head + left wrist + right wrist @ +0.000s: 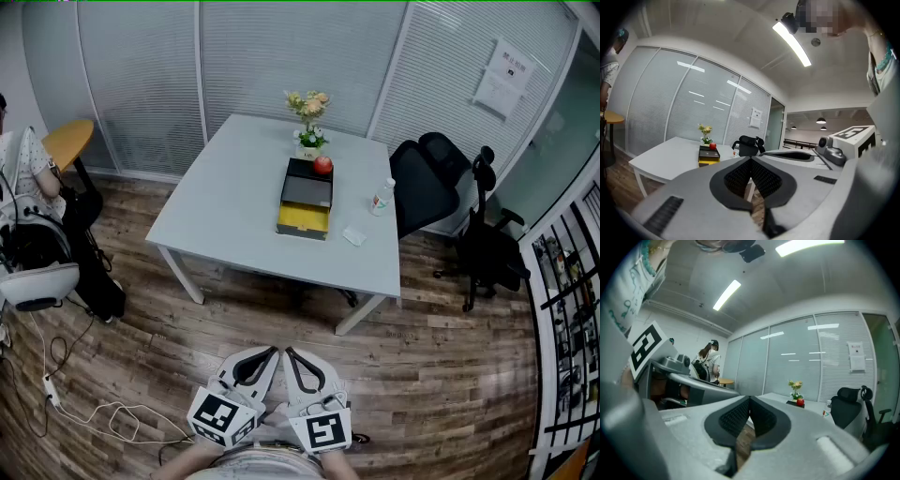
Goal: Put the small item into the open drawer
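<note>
1. While the left tongs [274,352] and right tongs [290,352] sit side by side at bottom centre of the head view, over the wood floor [141,309], they're well apart from the bench [234,187]
2. left tongs: jaws together, tips meeting, nothing between them
3. right tongs: jaws together too, empty; both pairs point up-frame toward the bench
4. small item [354,236]: pale flat packet lying on the bench toward its lower right corner, just right of the drawer [303,221], outside it
5. drawer: yellow, pulled open toward the bottom of the frame from a black drawer unit [308,186] at mid-frame
6. red apple [322,165] on the unit's far end, flower pot [309,148] just above it in frame, bottle [382,197] upright right of the unit, up-frame of the small item
7. black office chair [427,183] at the bench's right edge; person [23,169] at far left
</note>
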A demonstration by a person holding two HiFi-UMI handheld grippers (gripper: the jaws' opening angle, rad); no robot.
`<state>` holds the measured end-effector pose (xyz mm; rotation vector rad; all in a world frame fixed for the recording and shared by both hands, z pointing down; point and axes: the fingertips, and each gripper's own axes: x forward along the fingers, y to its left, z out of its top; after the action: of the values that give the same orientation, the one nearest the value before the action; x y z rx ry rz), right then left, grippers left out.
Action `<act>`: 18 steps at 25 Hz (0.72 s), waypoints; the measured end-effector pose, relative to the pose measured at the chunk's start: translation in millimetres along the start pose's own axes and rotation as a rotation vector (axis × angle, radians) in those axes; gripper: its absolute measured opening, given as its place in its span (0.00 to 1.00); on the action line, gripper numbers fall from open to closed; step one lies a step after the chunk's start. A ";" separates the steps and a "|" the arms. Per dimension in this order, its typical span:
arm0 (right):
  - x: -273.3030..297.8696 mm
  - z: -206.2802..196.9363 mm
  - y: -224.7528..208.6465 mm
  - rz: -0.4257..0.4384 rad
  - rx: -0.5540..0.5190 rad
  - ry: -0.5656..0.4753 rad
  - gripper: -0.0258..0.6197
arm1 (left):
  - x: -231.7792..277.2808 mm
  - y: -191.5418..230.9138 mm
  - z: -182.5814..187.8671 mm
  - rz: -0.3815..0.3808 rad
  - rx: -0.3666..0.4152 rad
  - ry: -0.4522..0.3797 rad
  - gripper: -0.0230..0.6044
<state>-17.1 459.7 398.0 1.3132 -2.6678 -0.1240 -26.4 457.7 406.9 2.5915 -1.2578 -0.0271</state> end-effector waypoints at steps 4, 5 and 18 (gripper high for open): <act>-7.7 -2.4 -6.6 -0.013 0.019 -0.019 0.04 | -0.3 -2.9 -4.2 0.006 -0.001 0.004 0.03; -9.5 -4.3 -8.1 -0.011 0.020 -0.016 0.04 | 0.1 -3.7 -5.2 0.009 -0.003 0.003 0.03; -17.9 -21.3 -27.1 0.016 0.001 0.020 0.04 | 10.5 -9.4 -15.7 0.056 -0.026 0.005 0.03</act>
<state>18.6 457.3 412.9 1.2866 -2.6614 -0.1064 -10.5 458.7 420.8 2.5314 -1.3193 -0.0254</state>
